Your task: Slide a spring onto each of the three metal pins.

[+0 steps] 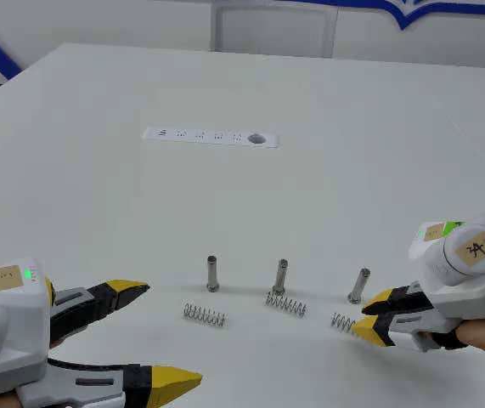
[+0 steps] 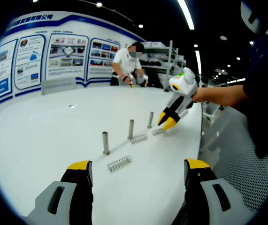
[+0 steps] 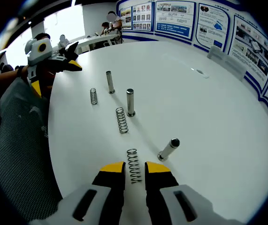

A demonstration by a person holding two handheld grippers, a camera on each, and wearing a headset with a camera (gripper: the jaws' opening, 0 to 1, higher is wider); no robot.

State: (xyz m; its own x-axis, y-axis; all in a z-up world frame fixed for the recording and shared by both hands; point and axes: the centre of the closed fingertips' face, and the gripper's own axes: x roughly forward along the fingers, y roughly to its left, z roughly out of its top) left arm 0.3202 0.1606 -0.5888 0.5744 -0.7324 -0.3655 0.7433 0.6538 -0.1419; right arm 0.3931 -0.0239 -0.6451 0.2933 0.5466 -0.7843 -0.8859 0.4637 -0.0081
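Three bare pins [image 1: 281,276] stand, a thin coiled spring [image 1: 285,303] lying by each; left gripper [image 1: 171,331] wide, right gripper [image 1: 361,316] narrow.

1. Left gripper [image 1: 172,331]: we see its body cut off by the head view's lower-left edge.
2. Rightmost spring [image 1: 341,322]: right end hidden behind the right gripper [image 1: 363,316]; we cannot tell whether the jaws touch it.
3. Power strip [image 1: 211,136]: sockets too small to count.
4. Wall posters [image 2: 54,56]: print unreadable.

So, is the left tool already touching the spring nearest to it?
Apart. In the left gripper view the spring lies ahead of the open left tool, with bare table between it and both jaws.
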